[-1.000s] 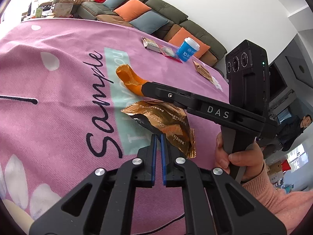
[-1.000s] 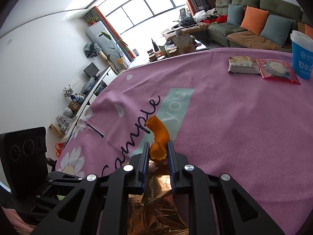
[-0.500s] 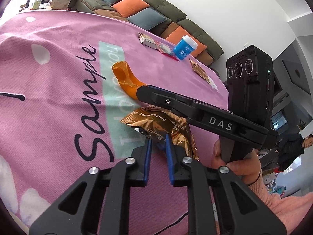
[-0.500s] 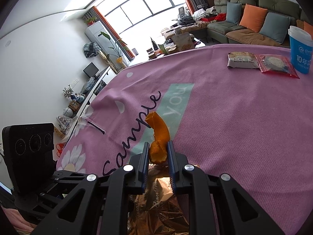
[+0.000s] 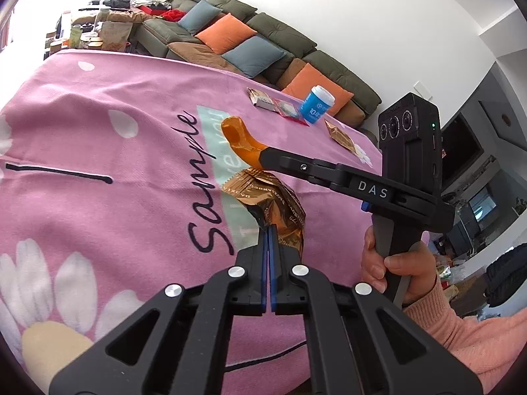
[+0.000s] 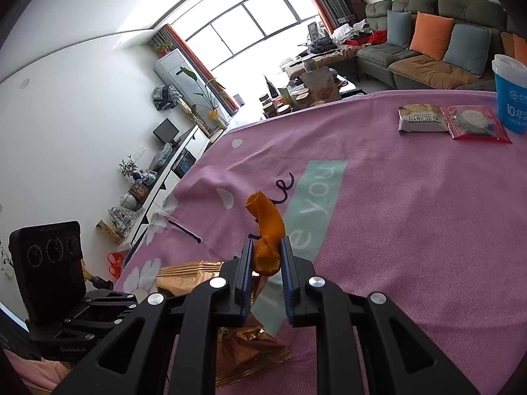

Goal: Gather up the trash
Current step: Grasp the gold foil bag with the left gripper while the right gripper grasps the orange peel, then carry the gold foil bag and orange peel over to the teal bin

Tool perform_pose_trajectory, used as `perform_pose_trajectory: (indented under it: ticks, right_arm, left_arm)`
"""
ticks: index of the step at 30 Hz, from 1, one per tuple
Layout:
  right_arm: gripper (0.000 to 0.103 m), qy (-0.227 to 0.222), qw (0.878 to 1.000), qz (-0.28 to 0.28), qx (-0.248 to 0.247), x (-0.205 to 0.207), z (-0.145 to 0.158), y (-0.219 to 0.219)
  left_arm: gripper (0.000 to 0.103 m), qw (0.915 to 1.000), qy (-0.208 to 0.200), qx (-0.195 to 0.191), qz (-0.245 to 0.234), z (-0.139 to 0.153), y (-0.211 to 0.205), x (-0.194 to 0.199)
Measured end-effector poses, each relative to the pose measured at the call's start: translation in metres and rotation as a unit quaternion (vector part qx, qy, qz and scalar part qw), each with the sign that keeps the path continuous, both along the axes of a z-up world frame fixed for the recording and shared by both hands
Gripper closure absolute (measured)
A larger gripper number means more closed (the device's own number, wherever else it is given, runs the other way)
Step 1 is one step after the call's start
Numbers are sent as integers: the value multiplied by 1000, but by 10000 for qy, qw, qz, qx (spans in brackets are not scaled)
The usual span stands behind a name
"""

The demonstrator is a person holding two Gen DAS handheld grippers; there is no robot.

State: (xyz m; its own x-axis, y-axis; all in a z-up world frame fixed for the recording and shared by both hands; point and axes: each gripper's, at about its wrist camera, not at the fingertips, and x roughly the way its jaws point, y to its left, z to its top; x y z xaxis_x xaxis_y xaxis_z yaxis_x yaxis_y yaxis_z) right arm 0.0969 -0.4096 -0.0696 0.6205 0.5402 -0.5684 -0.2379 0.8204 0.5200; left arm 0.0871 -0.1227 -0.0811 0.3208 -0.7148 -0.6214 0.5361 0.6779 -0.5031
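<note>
Left gripper (image 5: 268,230): closed; its blue-padded fingers are pinched on a corner of the gold wrapper (image 5: 280,207), which is lifted above the cloth and hangs crumpled off the fingertips.
Gold wrapper, right wrist view (image 6: 243,335): it shows under and to the left of the right gripper's fingers, shiny and creased (brown print on it, too small to read).
Right gripper (image 6: 266,260): clamped on the lower end of the orange peel (image 6: 265,230), which curls up and forward from between the pads.
Orange peel, left wrist view (image 5: 240,140): it sticks out of the tip of the right gripper (image 5: 263,161), just above the gold wrapper; whether the two touch I cannot tell.
Right hand (image 5: 395,270): wrapped around the black handle of the right gripper, pink sleeve behind it.
Tablecloth (image 5: 98,151): pink, with white daisies and dark script lettering; it covers the whole table.
Far edge of the table: a grey-white snack packet (image 6: 421,118) lies flat, a red-edged clear packet (image 6: 477,121) touching its side, and a blue cup (image 6: 512,98) with a white lid stands upright just beside that.
Right-hand far edge, left wrist view: a second small gold wrapper (image 5: 341,138) lies flat, near the blue cup (image 5: 318,105).
Beyond the table: a grey-green sofa (image 6: 428,52) with orange and blue cushions.
</note>
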Motion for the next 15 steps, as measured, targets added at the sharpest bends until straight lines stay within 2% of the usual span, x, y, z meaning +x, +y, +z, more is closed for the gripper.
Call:
perform_pose_trajectory:
  ticks: [7, 15]
  right_arm:
    - [88, -72, 9997, 170, 165, 2, 6, 15]
    - [88, -146, 9980, 560, 244, 5, 15, 47]
  left_arm:
    - [102, 9990, -131, 102, 410, 7, 46, -8]
    - [102, 9950, -258, 48, 966, 15, 107, -23]
